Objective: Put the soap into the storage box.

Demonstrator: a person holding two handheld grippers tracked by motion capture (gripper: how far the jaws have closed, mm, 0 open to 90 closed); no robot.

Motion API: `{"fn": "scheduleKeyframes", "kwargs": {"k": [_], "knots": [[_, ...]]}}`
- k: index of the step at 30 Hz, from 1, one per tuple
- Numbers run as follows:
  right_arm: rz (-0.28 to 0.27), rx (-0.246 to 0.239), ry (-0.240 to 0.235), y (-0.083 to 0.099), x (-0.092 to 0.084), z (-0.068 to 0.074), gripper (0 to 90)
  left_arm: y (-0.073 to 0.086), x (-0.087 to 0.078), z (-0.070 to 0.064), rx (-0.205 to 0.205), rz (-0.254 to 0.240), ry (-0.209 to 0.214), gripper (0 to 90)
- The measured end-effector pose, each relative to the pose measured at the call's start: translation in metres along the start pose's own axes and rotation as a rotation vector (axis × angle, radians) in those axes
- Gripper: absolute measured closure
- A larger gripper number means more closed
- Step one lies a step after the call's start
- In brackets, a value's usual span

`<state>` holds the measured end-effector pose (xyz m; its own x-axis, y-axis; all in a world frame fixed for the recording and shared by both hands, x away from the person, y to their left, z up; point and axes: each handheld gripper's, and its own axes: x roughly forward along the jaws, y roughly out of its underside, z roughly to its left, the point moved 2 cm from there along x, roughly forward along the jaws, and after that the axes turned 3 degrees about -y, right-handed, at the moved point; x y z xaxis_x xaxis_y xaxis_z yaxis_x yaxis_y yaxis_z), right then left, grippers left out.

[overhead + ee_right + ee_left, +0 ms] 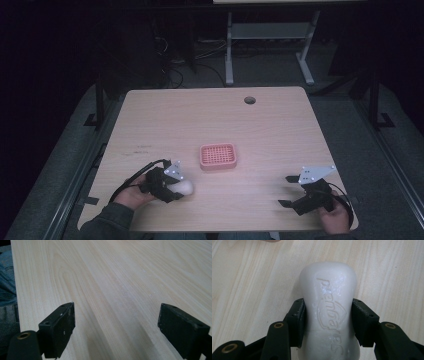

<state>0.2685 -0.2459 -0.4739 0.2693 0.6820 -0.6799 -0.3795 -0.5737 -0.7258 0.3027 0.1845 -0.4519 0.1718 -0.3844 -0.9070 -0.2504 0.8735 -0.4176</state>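
Left hand-held gripper (329, 322) is clamped on a white bar of soap (329, 305); both black pads press flat against the bar's long sides in the left gripper view. The soap is a rounded, waisted block with a smooth, slightly glossy, waxy surface. Raised lettering runs along its top face, seen upside down from this gripper; it appears to read "Safeguard", with a curved outline emblem around the middle letters. The far end of the bar is broad and domed and lies against the table (249, 285).

From the high view, the soap (185, 188) sits near the front left of the table (280, 125), held by the left hand-held gripper (176, 192), with the person's left hand (131, 195) behind it. Just beyond, toward the table's centre, lies a pink soap dish (218, 156): rectangular, rounded corners, a raised rim and a perforated grid floor. Soap and dish are apart.

Right hand-held gripper (285, 190) rests at the front right, jaws spread wide with nothing between them; the right gripper view shows bare table (120, 285) between its black, matt, blocky pads.

Table surface is pale wood-grain laminate with long straight streaks, and has a round cable hole (249, 100) near its far edge.
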Motion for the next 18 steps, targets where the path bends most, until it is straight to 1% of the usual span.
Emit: {"fn": "scheduleKeyframes", "kwargs": {"k": [1, 2, 6, 7, 10, 12, 13, 14, 15, 18], "knots": [[-0.002, 0.001, 0.001, 0.0, 0.0, 0.0, 14.1, -0.001, 0.001, 0.0, -0.005, 0.005, 0.004, 49.4], [-0.004, -0.002, 0.001, 0.0, 0.0, 0.0, 14.1, -0.002, 0.001, 0.001, 0.0, 0.005, 0.003, 49.4], [-0.005, -0.004, 0.004, 0.0, -0.001, 0.0, 14.1, -0.007, -0.002, 0.003, 0.004, -0.014, -0.007, 49.4], [-0.005, -0.002, 0.004, 0.0, -0.001, 0.001, 14.1, -0.008, -0.003, 0.004, 0.005, -0.012, -0.004, 49.4], [-0.013, 0.0, 0.003, -0.001, -0.001, 0.002, 14.1, -0.011, -0.004, 0.006, -0.003, -0.025, -0.006, 49.4], [-0.013, -0.001, 0.004, -0.001, -0.002, 0.002, 14.1, -0.013, -0.004, 0.007, 0.001, -0.016, 0.0, 49.4], [-0.014, 0.005, 0.006, -0.001, -0.002, 0.003, 14.1, -0.014, -0.004, 0.008, 0.005, -0.014, -0.004, 49.4], [-0.017, -0.003, 0.006, -0.001, -0.003, 0.002, 14.1, -0.015, -0.004, 0.009, 0.01, -0.011, -0.007, 49.4], [-0.022, -0.003, 0.008, -0.001, -0.003, 0.002, 14.1, -0.016, -0.005, 0.009, 0.002, -0.009, -0.002, 49.4], [-0.029, 0.0, 0.01, -0.001, -0.004, 0.003, 14.1, -0.02, -0.007, 0.011, 0.008, -0.013, -0.004, 49.3]]}}
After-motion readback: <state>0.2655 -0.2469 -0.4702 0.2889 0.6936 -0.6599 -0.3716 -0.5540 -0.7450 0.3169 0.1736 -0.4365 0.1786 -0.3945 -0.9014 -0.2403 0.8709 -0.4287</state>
